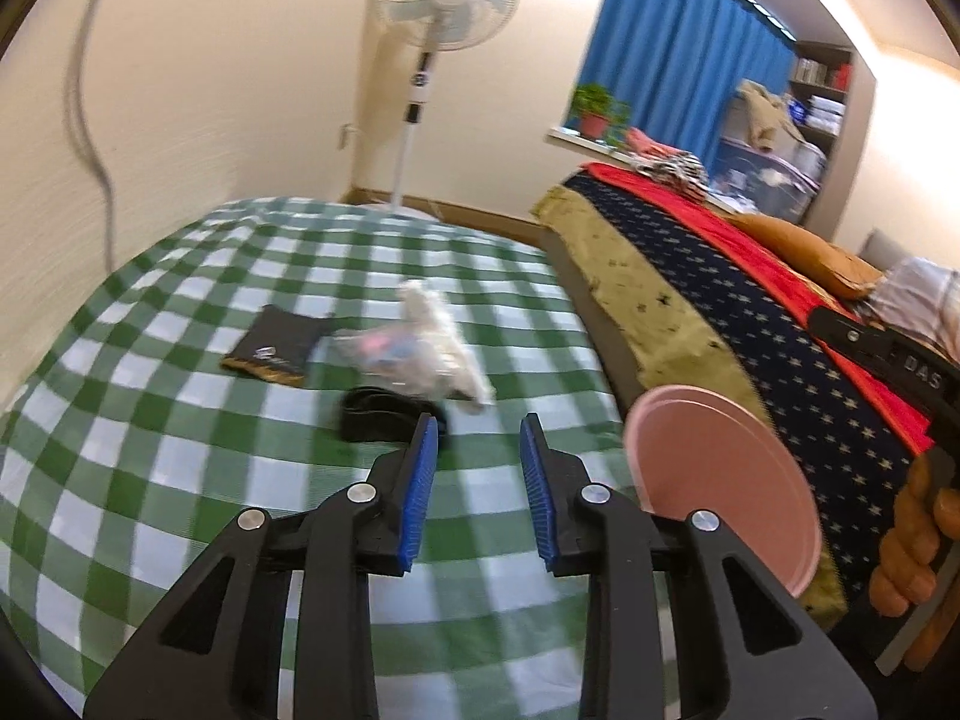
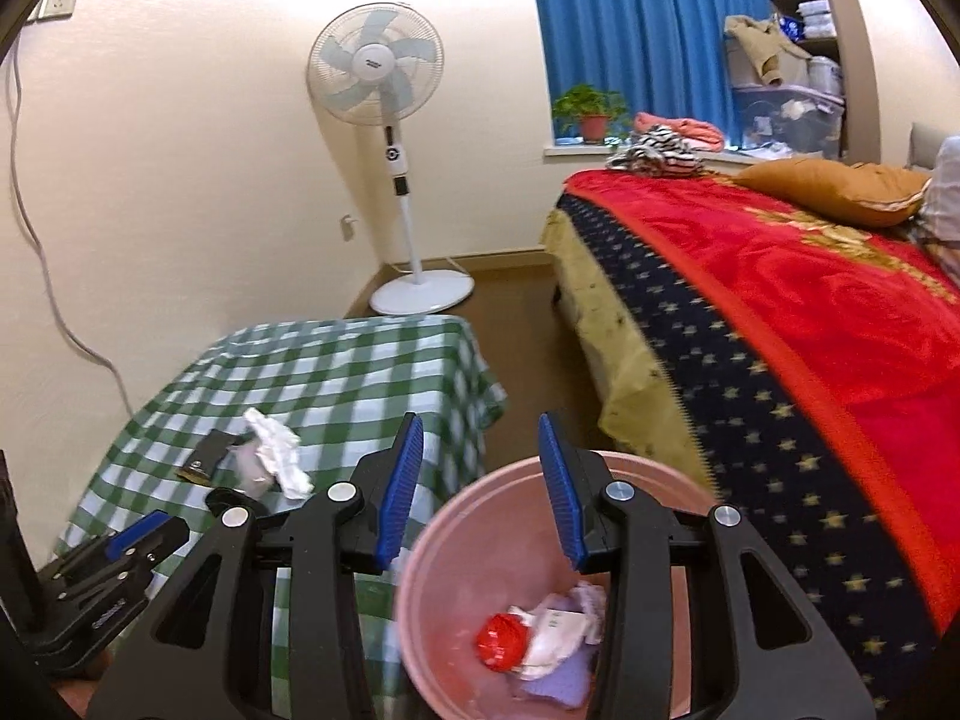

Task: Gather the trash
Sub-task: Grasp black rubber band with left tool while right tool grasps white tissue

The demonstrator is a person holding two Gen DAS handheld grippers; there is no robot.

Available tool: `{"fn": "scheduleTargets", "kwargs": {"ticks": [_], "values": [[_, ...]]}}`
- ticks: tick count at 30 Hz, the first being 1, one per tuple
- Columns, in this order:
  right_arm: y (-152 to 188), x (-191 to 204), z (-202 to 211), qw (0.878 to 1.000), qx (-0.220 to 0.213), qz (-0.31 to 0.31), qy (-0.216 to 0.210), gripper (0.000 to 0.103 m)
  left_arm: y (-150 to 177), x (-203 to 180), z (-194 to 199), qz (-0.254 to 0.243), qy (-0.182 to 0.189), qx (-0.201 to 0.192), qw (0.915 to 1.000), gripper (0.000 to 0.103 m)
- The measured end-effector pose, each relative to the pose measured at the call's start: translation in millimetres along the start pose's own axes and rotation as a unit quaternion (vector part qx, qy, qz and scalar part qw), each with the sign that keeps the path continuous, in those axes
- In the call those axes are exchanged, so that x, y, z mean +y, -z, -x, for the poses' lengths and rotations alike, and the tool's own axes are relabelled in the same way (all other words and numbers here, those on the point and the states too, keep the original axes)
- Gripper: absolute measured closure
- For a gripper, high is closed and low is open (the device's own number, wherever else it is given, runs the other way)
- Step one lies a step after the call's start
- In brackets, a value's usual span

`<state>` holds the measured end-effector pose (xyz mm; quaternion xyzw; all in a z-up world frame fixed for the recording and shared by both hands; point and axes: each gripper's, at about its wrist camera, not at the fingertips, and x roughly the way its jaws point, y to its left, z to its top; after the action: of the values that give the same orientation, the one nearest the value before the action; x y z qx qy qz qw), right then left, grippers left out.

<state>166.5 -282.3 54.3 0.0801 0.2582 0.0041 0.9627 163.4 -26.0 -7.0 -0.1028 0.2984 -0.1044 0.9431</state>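
On the green checked table lie a crumpled white tissue, a clear plastic wrapper, a dark packet and a black item. My left gripper is open and empty, low over the table just short of the black item. My right gripper is open and empty, above the pink bin. The bin holds a red crumpled ball, white paper and a purple scrap. The tissue and packet also show in the right wrist view.
A bed with a red and navy star blanket stands right of the table. The pink bin sits between table and bed. A white standing fan is in the far corner. A cable hangs down the left wall.
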Motion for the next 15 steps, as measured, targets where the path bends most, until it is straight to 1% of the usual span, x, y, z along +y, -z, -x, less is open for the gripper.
{"fn": "scheduleTargets", "kwargs": {"ticks": [6,9,15], "values": [[7,32,-26,0.999,0.011,0.016,-0.032,0.064,-4,27,-9,0.017,-0.030,-0.005,0.9994,0.075],[11,48,-39,0.998,0.018,0.030,-0.050,0.068,-5,37,-16,0.028,-0.034,-0.002,0.9990,0.075],[19,69,-61,0.996,0.035,0.042,-0.076,0.069,-6,48,-36,0.044,-0.032,0.010,0.9984,0.075]]}}
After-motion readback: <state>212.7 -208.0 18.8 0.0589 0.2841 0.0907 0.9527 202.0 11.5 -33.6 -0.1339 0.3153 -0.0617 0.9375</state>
